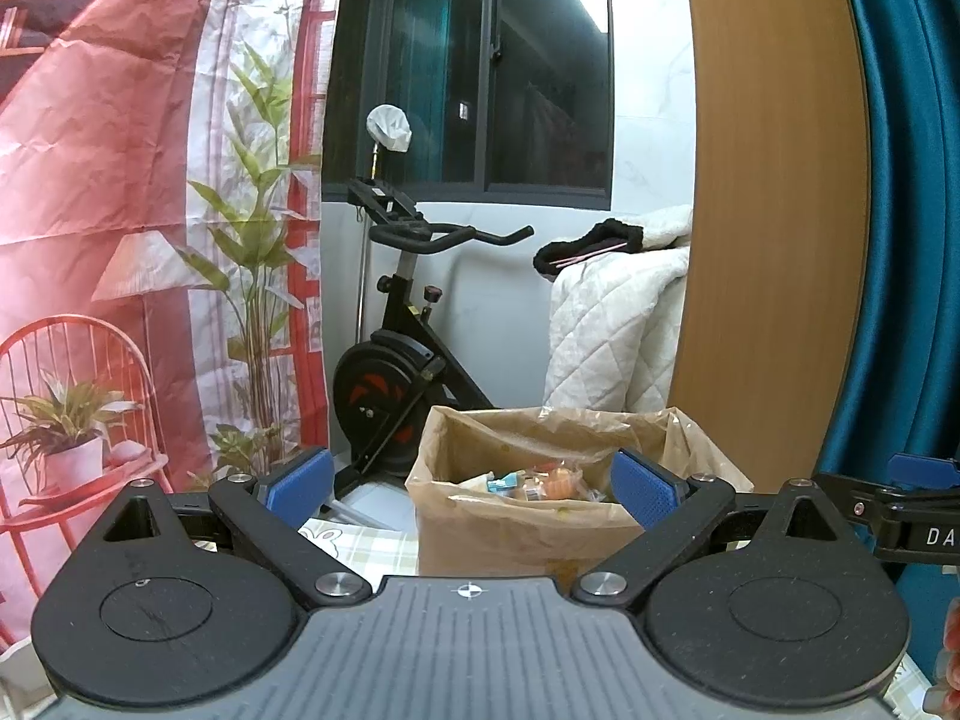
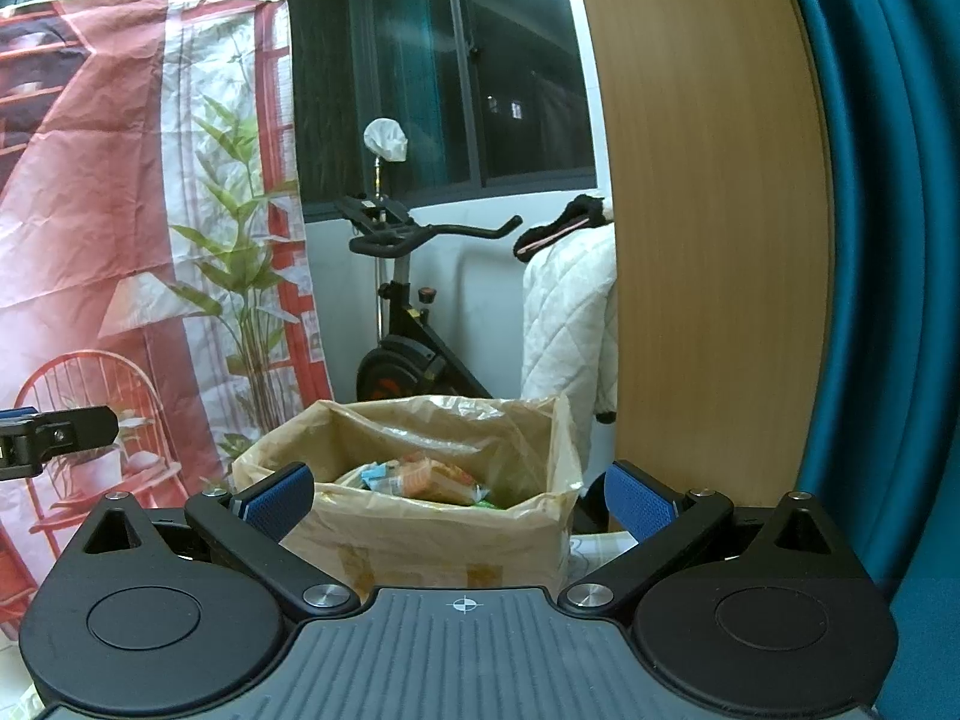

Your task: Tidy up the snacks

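From the left wrist view, closest to me is my left hand-held gripper, its blue pads spread wide with nothing between them. Just beyond the fingertips stands the cardboard box, lined with a crinkled brown bag, on the table with its checked cloth. Inside the box I see the snacks, a small heap of orange and teal packets low against the liner. Behind the box, to its left, is an exercise bike, and right of the box a wooden panel. Part of my other gripper pokes in at the right edge, level with the box rim.

From the right wrist view, my right hand-held gripper is also open and empty, pads apart on either side of the box. The snacks lie inside it. Left of the box hangs a red printed backdrop.
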The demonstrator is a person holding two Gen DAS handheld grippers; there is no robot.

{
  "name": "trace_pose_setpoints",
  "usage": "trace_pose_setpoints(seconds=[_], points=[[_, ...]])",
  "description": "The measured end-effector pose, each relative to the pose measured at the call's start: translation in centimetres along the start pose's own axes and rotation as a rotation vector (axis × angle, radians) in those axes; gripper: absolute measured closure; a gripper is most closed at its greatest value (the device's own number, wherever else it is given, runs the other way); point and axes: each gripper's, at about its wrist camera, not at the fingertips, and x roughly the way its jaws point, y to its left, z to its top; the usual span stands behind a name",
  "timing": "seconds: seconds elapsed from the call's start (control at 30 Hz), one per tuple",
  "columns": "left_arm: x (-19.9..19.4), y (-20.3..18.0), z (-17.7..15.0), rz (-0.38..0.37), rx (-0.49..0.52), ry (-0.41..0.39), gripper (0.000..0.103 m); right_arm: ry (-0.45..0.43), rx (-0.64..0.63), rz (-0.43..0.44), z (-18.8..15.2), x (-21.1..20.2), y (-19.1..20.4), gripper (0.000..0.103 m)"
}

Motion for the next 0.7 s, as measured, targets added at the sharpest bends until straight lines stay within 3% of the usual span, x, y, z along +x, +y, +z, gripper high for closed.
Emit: trace_pose_setpoints(seconds=[0.7], points=[[0.46,0.54,-0.15,0.001,-0.040,0.021,0.003,0.017,0.006,-0.002,-0.66,0.49,0.77,0.001]])
